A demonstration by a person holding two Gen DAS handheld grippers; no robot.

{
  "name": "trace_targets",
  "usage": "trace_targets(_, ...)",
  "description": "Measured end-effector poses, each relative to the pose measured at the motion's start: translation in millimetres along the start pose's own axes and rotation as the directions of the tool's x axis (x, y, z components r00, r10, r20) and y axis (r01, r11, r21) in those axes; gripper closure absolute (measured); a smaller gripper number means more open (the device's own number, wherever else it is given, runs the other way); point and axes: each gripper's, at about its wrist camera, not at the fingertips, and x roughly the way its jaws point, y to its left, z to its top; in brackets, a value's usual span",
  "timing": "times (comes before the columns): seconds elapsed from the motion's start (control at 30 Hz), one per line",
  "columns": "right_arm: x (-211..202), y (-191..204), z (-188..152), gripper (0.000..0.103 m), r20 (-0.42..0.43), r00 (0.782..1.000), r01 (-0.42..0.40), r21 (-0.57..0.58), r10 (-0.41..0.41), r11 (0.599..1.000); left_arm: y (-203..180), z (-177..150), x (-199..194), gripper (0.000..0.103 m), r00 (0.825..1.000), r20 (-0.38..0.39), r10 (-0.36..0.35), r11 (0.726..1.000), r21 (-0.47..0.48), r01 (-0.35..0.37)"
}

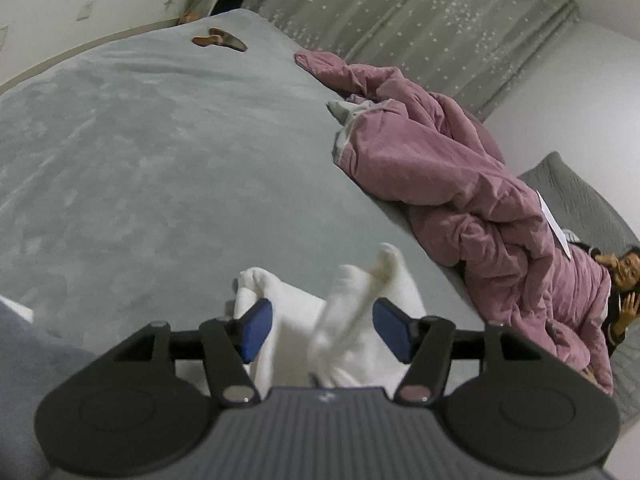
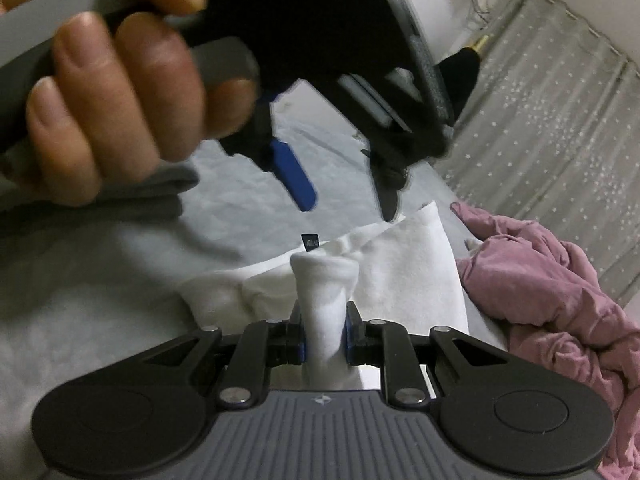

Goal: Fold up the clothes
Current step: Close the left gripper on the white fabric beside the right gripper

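Observation:
A white garment (image 2: 400,276) lies bunched on the grey bed (image 1: 160,152). My right gripper (image 2: 324,340) is shut on a raised fold of the white garment (image 2: 324,304). My left gripper (image 1: 322,330) is open, its blue pads (image 1: 258,330) apart on either side of a blurred white fold (image 1: 360,300) that touches neither pad. In the right wrist view the left gripper (image 2: 344,200) hovers open just above the garment, held by a hand (image 2: 120,92).
A crumpled pink quilt (image 1: 460,192) lies along the bed's right side and shows in the right wrist view (image 2: 560,300). A person (image 1: 624,280) lies at the far right. Brown objects (image 1: 220,38) lie at the bed's far end. Grey curtains (image 1: 420,20) hang behind.

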Motion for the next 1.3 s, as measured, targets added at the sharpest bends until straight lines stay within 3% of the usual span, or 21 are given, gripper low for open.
trace_targets(0.17, 9, 2, -1, 0.085, -0.004, 1.000, -0.005, -0.016, 0.005, 1.000, -14, -3, 12, 0.035, 1.000, -0.016, 0.015, 0.996, 0.083, -0.014)
trace_targets(0.33, 18, 6, 2, 0.085, -0.002, 1.000, -0.011, -0.027, 0.011, 1.000, -18, 2, 28, 0.041, 0.996, -0.025, 0.084, 0.986, 0.144, -0.080)
trace_targets(0.5, 25, 6, 1, 0.085, 0.015, 1.000, -0.025, -0.024, 0.025, 0.999, -23, 4, 44, 0.075, 0.992, -0.050, 0.116, 0.967, 0.233, -0.102)
trace_targets(0.6, 29, 5, 1, 0.085, 0.027, 0.999, -0.030, -0.020, 0.031, 0.999, -25, 3, 50, 0.084, 0.989, -0.057, 0.135, 0.957, 0.267, -0.116)
trace_targets(0.83, 30, 0, -4, 0.084, 0.060, 0.998, -0.019, 0.008, 0.019, 1.000, -28, 0, 55, 0.089, 0.984, -0.055, 0.169, 0.944, 0.295, -0.146)
trace_targets(0.93, 19, -6, -10, 0.077, 0.075, 0.997, -0.019, 0.035, 0.016, 0.999, -26, 0, 53, 0.090, 0.984, -0.055, 0.172, 0.945, 0.292, -0.149)
trace_targets(1.07, 9, -14, -18, 0.076, 0.086, 0.996, -0.024, 0.069, 0.018, 0.997, -25, 2, 51, 0.090, 0.984, -0.057, 0.166, 0.949, 0.281, -0.144)
trace_targets(1.3, 10, -9, -23, 0.088, 0.088, 0.996, -0.033, 0.012, 0.032, 0.999, -18, 7, 48, 0.090, 0.986, -0.047, 0.160, 0.958, 0.249, -0.144)
